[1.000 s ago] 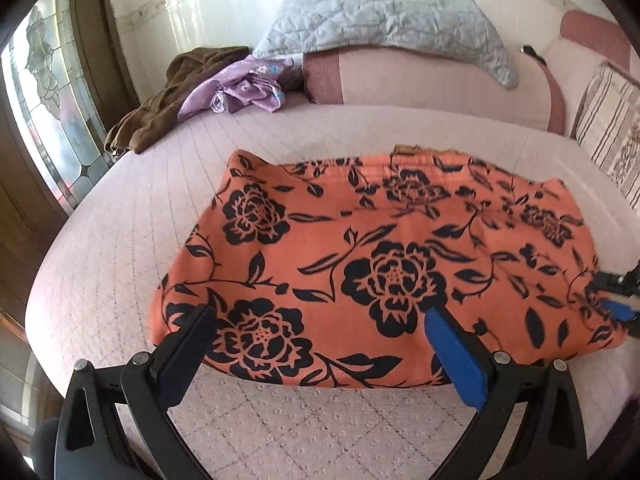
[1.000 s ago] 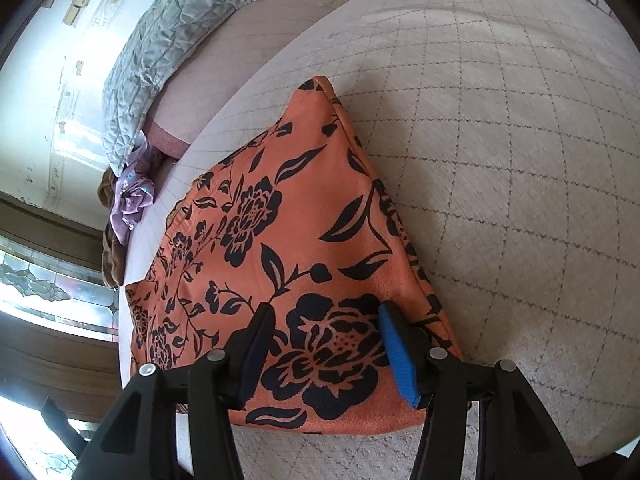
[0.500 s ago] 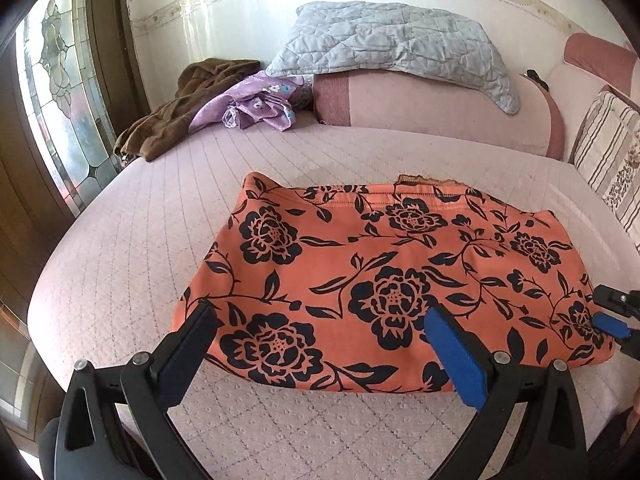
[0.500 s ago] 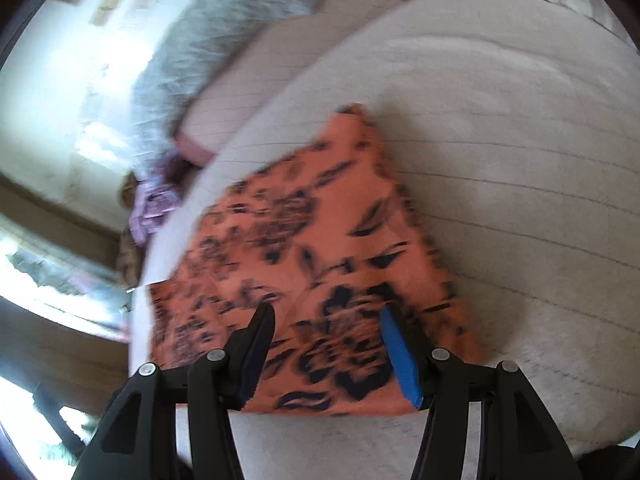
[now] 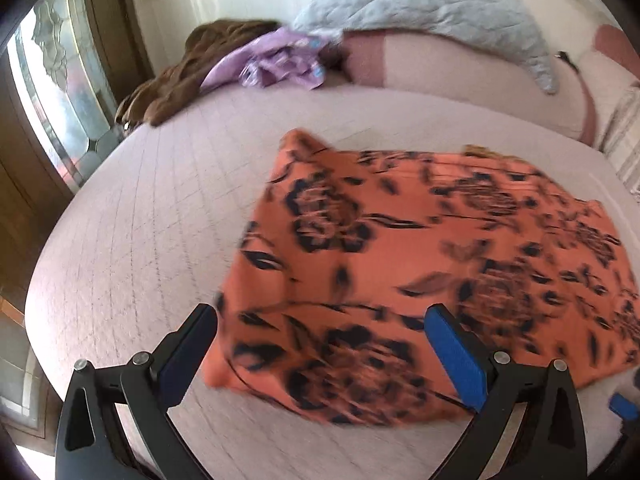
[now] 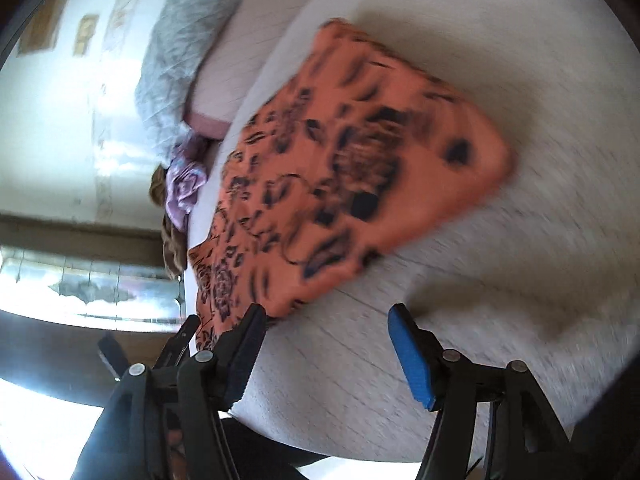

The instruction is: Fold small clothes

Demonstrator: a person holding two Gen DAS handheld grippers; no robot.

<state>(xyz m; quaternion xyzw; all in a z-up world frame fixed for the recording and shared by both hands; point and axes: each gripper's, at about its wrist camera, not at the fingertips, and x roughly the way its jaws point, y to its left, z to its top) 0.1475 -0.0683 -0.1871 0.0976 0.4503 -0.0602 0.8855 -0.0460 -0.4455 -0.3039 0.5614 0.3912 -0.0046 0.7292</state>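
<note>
An orange garment with black flowers (image 5: 420, 260) lies folded flat on the pale quilted bed (image 5: 140, 240). My left gripper (image 5: 320, 344) hovers open over its near left corner, and the cloth shows between the fingers without being pinched. In the right wrist view the same garment (image 6: 340, 172) lies ahead and to the left. My right gripper (image 6: 328, 344) is opening over bare bedspread (image 6: 500, 300) just off the garment's near edge, with nothing between its fingers. Its blue pad (image 5: 622, 406) peeks in at the lower right of the left wrist view. Both views are motion-blurred.
At the head of the bed lie a brown garment (image 5: 180, 72), a crumpled purple garment (image 5: 276, 64), a grey quilted pillow (image 5: 420, 4) and a pink bolster (image 5: 440, 68). A striped cushion (image 5: 624, 132) sits far right. A patterned window (image 5: 60, 92) borders the bed's left edge.
My left gripper has shifted toward the garment's left corner. My right gripper has widened, rolled and drawn back off the garment, which was between its fingers before and now lies beyond them.
</note>
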